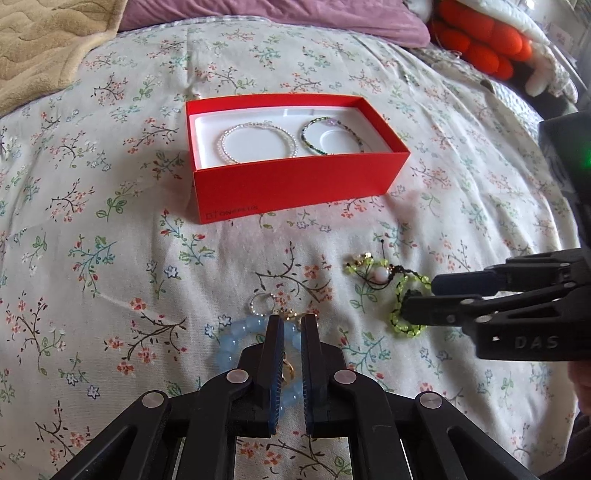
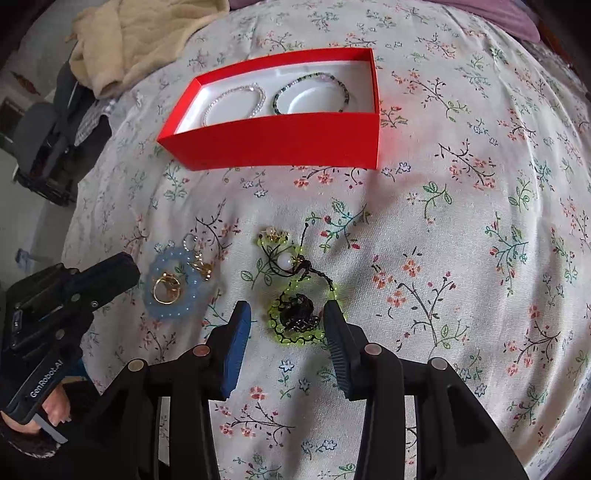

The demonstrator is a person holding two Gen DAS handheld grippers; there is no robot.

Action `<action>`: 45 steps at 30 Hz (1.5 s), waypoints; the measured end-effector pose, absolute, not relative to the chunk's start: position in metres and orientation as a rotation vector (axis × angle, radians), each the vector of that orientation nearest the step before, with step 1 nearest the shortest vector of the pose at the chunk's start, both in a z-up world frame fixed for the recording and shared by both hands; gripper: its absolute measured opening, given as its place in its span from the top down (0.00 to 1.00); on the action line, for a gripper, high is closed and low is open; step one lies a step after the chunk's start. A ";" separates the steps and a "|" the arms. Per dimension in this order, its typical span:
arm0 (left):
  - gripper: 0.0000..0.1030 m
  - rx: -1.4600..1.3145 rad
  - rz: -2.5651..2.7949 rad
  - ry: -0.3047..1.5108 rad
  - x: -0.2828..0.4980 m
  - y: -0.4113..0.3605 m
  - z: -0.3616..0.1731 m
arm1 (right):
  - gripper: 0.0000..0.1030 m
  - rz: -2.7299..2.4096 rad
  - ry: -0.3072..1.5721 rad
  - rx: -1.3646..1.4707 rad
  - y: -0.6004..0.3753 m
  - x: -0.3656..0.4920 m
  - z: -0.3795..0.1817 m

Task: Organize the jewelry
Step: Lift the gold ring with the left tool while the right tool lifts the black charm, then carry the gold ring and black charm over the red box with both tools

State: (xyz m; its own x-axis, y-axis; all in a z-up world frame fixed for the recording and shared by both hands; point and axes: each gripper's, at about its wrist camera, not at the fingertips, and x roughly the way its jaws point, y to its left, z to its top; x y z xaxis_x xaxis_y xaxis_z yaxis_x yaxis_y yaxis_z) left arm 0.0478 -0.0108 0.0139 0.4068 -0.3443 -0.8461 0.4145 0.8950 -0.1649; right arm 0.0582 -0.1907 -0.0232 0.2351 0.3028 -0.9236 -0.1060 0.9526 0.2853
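Note:
A red box (image 1: 295, 184) (image 2: 280, 140) on the floral bedspread holds a clear bead bracelet (image 1: 258, 142) (image 2: 236, 103) and a dark green bead bracelet (image 1: 332, 134) (image 2: 314, 92). In front lie a light blue bead bracelet (image 1: 229, 343) (image 2: 170, 284) with gold rings (image 2: 166, 288), and a neon green bead bracelet (image 1: 402, 295) (image 2: 295, 314) with black cord and a white bead. My left gripper (image 1: 291, 321) hovers over the blue bracelet, its jaws nearly closed, holding nothing. My right gripper (image 2: 288, 310) is open, its fingers straddling the green bracelet.
A beige blanket (image 1: 44, 48) (image 2: 140, 33) lies at the far left. A purple pillow (image 1: 277, 14) and an orange and white plush toy (image 1: 484, 40) sit at the far edge. The bed's left edge drops to a chair (image 2: 48, 147).

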 end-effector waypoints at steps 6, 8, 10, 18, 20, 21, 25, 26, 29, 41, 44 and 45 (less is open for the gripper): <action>0.94 0.073 -0.495 1.096 0.051 -0.009 0.003 | 0.72 0.269 1.336 0.098 -0.179 0.063 -0.040; 0.85 0.062 -0.517 1.118 0.053 -0.008 -0.001 | 0.72 0.272 1.325 0.094 -0.177 0.062 -0.037; 0.75 0.083 -0.538 1.119 0.052 -0.009 -0.005 | 0.72 0.284 1.309 0.097 -0.175 0.060 -0.032; 0.73 0.238 -0.578 1.097 0.046 -0.026 -0.022 | 0.72 0.303 1.273 0.118 -0.179 0.052 -0.016; 0.73 0.241 -0.558 1.111 0.048 -0.026 -0.026 | 0.72 0.303 1.272 0.119 -0.180 0.052 -0.014; 0.73 0.235 -0.548 1.113 0.050 -0.024 -0.027 | 0.72 0.304 1.272 0.119 -0.180 0.052 -0.014; 0.73 0.216 -0.516 1.115 0.056 -0.018 -0.028 | 0.72 0.305 1.273 0.122 -0.182 0.051 -0.012; 0.73 0.214 -0.512 1.123 0.057 -0.016 -0.031 | 0.72 0.305 1.274 0.122 -0.183 0.051 -0.012; 0.78 0.200 -0.501 1.131 0.058 -0.014 -0.036 | 0.72 0.306 1.275 0.119 -0.186 0.050 -0.011; 0.79 0.155 -0.477 1.134 0.057 -0.012 -0.025 | 0.72 0.308 1.240 0.131 -0.191 0.049 0.002; 0.79 0.137 -0.476 1.116 0.058 -0.010 -0.015 | 0.72 0.309 1.220 0.143 -0.194 0.049 0.009; 0.79 0.128 -0.474 1.108 0.059 -0.010 -0.011 | 0.72 0.309 1.214 0.147 -0.194 0.050 0.012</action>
State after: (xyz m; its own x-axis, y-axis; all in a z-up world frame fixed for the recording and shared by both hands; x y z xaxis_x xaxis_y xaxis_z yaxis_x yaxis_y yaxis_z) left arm 0.0588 -0.0097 -0.0106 0.3579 -0.3036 -0.8830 0.4293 0.8933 -0.1331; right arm 0.0495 -0.1941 0.0119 0.3142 0.3118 -0.8967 -0.1556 0.9487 0.2753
